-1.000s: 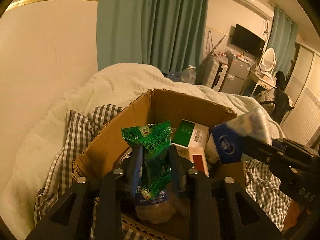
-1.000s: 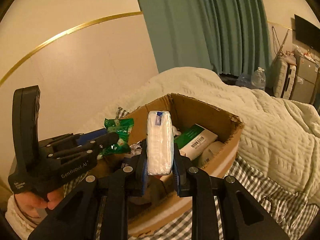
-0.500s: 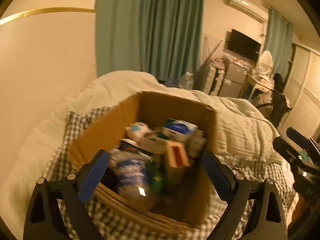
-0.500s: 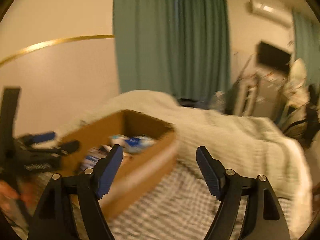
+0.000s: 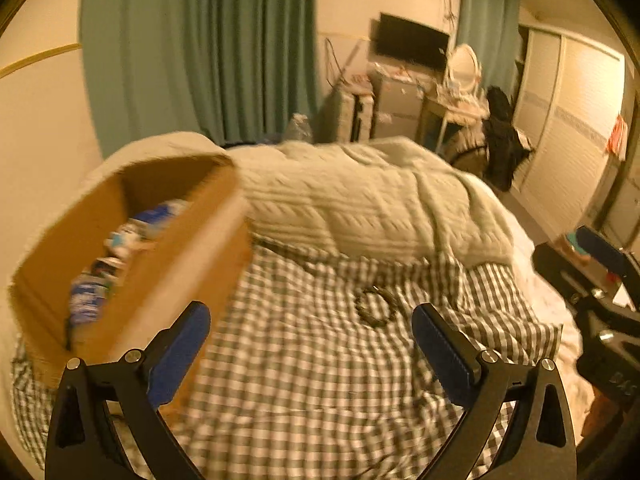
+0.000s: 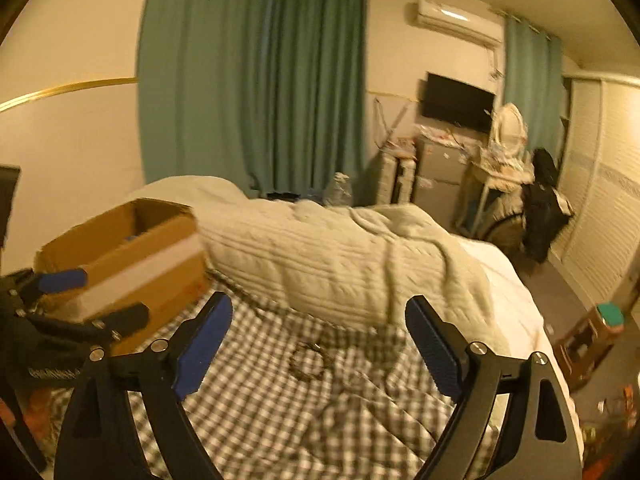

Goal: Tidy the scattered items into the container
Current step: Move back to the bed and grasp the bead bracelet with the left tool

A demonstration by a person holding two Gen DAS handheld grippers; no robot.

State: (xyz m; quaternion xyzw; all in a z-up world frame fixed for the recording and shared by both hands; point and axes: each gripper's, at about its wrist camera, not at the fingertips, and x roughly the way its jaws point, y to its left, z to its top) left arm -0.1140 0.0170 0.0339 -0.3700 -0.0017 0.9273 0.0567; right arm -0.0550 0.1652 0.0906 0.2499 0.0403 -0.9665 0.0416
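A cardboard box [image 5: 132, 240] sits on a bed at the left, resting on a checked sheet [image 5: 312, 368], with blurred packets and small boxes [image 5: 120, 248] lying inside it. The left gripper [image 5: 310, 344] and the right gripper [image 6: 318, 340] both hang over the checked sheet beside the box, each with its blue-padded jaws wide apart and still opening, nothing between them. A small dark ring-shaped thing [image 5: 374, 306], too blurred to name, lies on the sheet just in front of a rumpled cream knitted blanket [image 5: 360, 204].
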